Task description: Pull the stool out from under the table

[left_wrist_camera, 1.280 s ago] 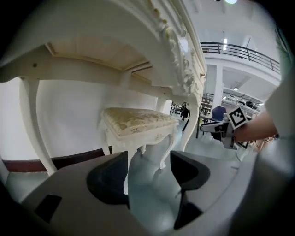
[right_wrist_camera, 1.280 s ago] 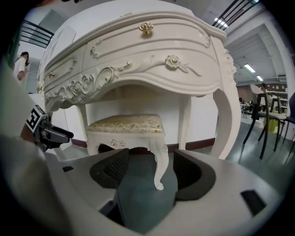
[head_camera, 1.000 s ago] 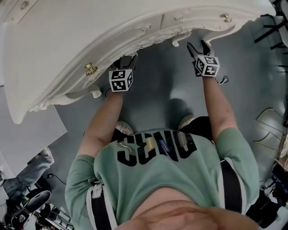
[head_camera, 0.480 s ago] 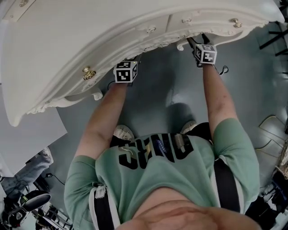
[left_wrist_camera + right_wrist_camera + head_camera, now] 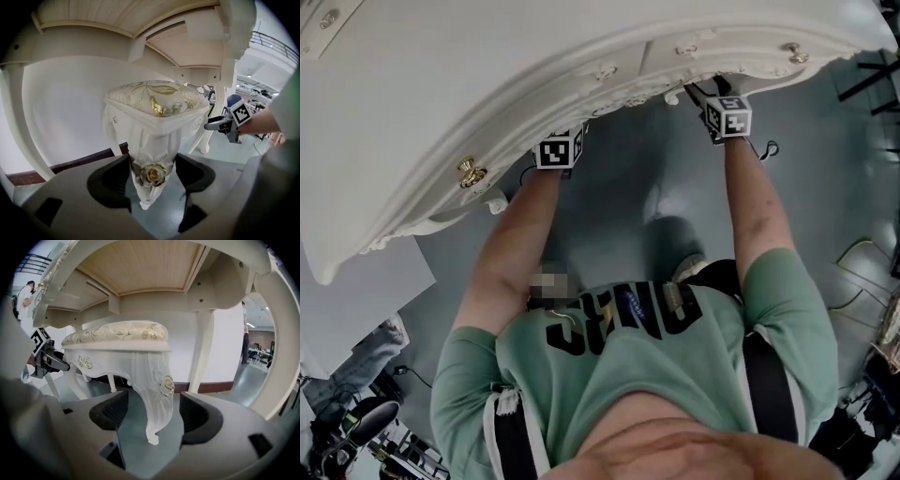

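Grey polished floor [image 5: 628, 206] underfoot, with a white carved table [image 5: 487, 75] curving overhead. Tucked beneath it, straight ahead of both pairs of jaws: the stool [image 5: 117, 333], cream with a gold-patterned cushion, not yet drawn out. Left gripper [image 5: 152, 180] spread wide around one near leg [image 5: 151, 150], gilt rose [image 5: 153, 174] right between the pads [image 5: 115, 180] (close on either side, contact impossible to confirm). Right gripper [image 5: 152, 416] likewise wide apart, straddling the other near leg [image 5: 154, 399] with clear gaps both sides. Probably set one per leg so as to pull evenly and keep the stool from twisting. From the head view, only marker cubes [image 5: 558, 150] at the table's edge, stool wholly hidden by the tabletop; from the gripper views alone, legs, cushion and the opposite gripper off to the side of each pair of jaws.
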### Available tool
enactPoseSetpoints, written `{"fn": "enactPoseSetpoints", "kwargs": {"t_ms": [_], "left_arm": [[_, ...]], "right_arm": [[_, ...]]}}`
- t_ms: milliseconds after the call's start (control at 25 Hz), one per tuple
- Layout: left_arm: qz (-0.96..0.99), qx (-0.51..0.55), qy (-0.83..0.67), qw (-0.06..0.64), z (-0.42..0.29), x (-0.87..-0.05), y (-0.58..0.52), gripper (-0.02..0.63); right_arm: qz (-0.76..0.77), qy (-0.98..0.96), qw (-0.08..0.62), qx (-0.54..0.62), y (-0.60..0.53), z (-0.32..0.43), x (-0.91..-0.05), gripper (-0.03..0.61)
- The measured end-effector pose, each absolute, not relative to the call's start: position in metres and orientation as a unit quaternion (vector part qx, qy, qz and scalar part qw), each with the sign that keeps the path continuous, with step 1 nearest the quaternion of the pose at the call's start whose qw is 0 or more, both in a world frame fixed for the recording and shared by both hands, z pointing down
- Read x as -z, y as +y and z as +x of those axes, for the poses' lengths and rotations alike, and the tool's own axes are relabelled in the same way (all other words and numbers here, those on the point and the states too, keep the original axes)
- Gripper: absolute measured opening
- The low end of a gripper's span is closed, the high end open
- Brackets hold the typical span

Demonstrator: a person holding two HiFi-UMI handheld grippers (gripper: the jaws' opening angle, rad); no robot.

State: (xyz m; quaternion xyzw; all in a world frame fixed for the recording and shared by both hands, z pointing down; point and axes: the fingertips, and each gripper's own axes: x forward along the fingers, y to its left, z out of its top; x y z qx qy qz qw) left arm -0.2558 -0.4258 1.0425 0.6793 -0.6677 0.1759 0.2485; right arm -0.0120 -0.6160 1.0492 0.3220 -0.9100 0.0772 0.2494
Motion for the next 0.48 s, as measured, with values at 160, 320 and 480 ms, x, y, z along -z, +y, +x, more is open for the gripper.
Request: {"fn": "enactPoseSetpoints", "kwargs": {"t_ms": [160, 320, 480], "left_arm": [[0.681, -0.174, -0.667, 0.248, -0.255, -1.044, -0.426, 0.31], [0.684, -0.168, -0.667, 0.242, -0.252, -1.045, -0.428, 0.304], [0.683, -0.169, -0.667, 0.245, -0.253, -1.044, -0.428, 0.298]], "right_arm": [[0.332, -0.907, 0.245, -0.084, -0.625, -0.017, -1.055, 0.323], [0.329, -0.906, 0.254, -0.076, -0.629, -0.025, -1.058, 0.295], [0.332, -0.903, 0.265, -0.072, -0.628, -0.023, -1.058, 0.291]]}}
